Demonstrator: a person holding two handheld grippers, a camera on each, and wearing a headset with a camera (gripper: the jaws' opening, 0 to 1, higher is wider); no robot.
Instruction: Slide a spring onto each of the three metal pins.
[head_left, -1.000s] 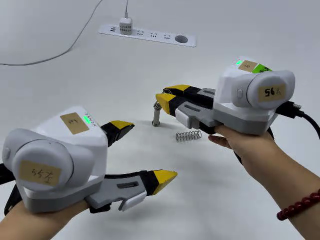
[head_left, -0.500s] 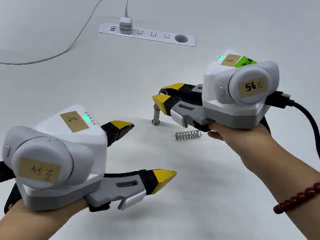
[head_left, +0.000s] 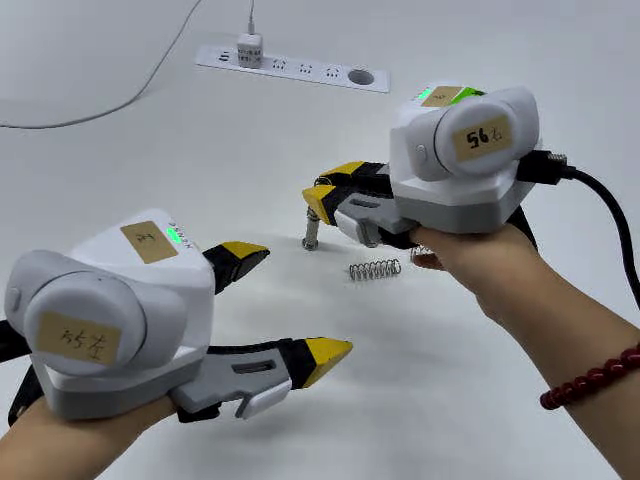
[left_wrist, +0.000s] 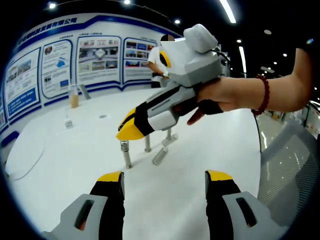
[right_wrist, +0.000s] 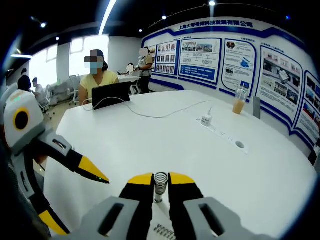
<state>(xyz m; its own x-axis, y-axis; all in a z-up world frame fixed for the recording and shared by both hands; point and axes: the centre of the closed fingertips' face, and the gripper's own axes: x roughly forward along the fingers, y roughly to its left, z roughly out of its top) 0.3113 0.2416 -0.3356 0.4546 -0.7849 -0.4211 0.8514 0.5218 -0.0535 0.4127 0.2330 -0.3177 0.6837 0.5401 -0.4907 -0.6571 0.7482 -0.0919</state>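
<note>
Right gripper view — spring (right_wrist: 160, 183), white table (right_wrist: 150, 135), poster wall (right_wrist: 225, 55).

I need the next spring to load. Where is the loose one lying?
In the head view the loose spring lies flat on the table, just right of the upright pin and beneath the right gripper.

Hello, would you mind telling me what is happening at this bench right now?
A person is working with a handheld gripper in each hand. The right gripper is shut on a spring, held right over an upright metal pin. A second spring lies loose on the white table close by. The left gripper is open, hangs over the table and holds nothing.
</note>
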